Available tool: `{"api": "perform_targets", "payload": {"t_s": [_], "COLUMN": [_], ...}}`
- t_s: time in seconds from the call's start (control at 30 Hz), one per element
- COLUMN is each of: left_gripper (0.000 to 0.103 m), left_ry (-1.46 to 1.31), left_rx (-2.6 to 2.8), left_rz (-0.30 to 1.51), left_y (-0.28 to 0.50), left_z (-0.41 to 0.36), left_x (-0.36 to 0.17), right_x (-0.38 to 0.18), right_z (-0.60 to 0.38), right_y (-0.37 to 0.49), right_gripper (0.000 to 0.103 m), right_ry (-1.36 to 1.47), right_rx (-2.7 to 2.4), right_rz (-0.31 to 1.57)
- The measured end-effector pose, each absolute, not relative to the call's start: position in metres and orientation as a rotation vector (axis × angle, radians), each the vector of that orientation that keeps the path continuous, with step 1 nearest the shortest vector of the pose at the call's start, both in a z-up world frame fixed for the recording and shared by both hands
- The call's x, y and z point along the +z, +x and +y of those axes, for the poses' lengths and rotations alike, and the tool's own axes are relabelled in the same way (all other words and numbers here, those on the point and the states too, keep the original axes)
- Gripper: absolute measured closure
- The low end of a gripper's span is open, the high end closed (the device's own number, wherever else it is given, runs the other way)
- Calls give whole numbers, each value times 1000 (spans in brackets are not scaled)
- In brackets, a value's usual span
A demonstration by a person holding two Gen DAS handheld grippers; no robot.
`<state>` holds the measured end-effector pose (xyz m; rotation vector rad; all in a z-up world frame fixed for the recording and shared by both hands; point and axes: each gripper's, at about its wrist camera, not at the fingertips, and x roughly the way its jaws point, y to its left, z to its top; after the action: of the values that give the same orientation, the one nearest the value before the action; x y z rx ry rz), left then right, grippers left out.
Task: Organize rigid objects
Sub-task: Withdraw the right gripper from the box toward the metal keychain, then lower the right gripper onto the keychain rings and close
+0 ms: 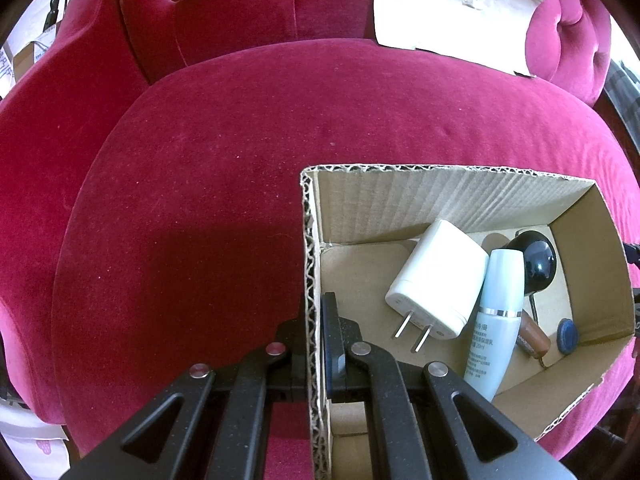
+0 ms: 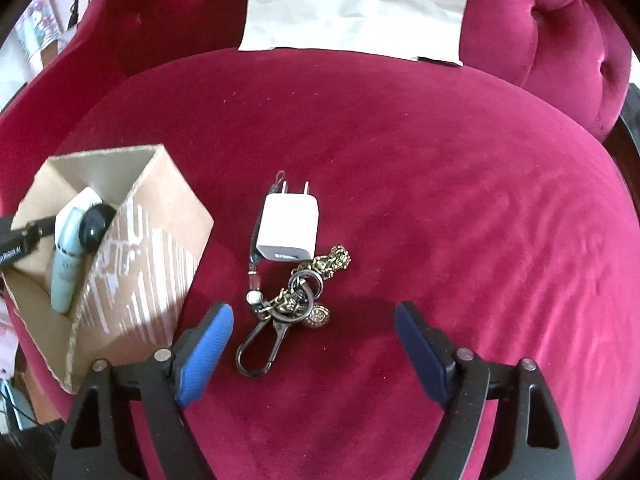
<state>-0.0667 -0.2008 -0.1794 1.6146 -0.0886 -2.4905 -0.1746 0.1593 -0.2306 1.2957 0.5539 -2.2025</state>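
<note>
A cardboard box [image 1: 452, 196] sits on a red velvet seat [image 1: 220, 152]. My left gripper [image 1: 314, 332] is shut on the box's left wall. Inside lie a white charger [image 1: 438, 280], a pale blue bottle [image 1: 498, 320], a black round object [image 1: 536, 260], a brown tube [image 1: 532, 338] and a small blue cap [image 1: 567, 336]. In the right wrist view the box [image 2: 148, 264] stands at left. A small white charger [image 2: 289, 226] and a brass keychain [image 2: 298, 296] lie on the seat ahead. My right gripper [image 2: 314, 344] is open and empty, just short of the keychain.
A sheet of brown paper [image 2: 356, 4] leans against the tufted backrest [image 2: 560, 20]. The seat's curved edge drops off at left and right. Clutter shows beyond the chair at far left [image 2: 36, 32].
</note>
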Motion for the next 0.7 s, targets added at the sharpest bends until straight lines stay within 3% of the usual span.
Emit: {"api": "perform_targets", "payload": {"t_s": [0.2,0.33,0.4,0.53,0.6,0.63,0.7], "left_gripper": [100,100,100,100,100,100,100], "left_ry": [1616,1617,1615,1616,1616,1616,1615], "left_rx": [-2491,-2490,-2488,-2488,-2488,-2487,-2485], "left_rz": [-85,-87,-88,-89,-90,-88,-87], "left_y": [-65,-65,-64,-66,-67,-67,-66], "left_z": [-203,-201,-200,-196,-198,-197,-196], "left_x": [-180,-180,-180,-181,-180,-181,-181], "right_x": [-234,-234,-233,-231,-229,-228,-224], "right_z": [154,152,147,143,144,145,148], "right_y": [-170,-170,-169,-162,-166,-167,-170], "right_gripper": [19,26,36,81,81,89,89], "right_ry": [1258,1254,1254,1229,1239,1244,1265], "right_rx": [-2215,-2223,-2226,-2207,-2211,-2217,-2224], "right_rz": [621,634,637,656,628,613,568]}}
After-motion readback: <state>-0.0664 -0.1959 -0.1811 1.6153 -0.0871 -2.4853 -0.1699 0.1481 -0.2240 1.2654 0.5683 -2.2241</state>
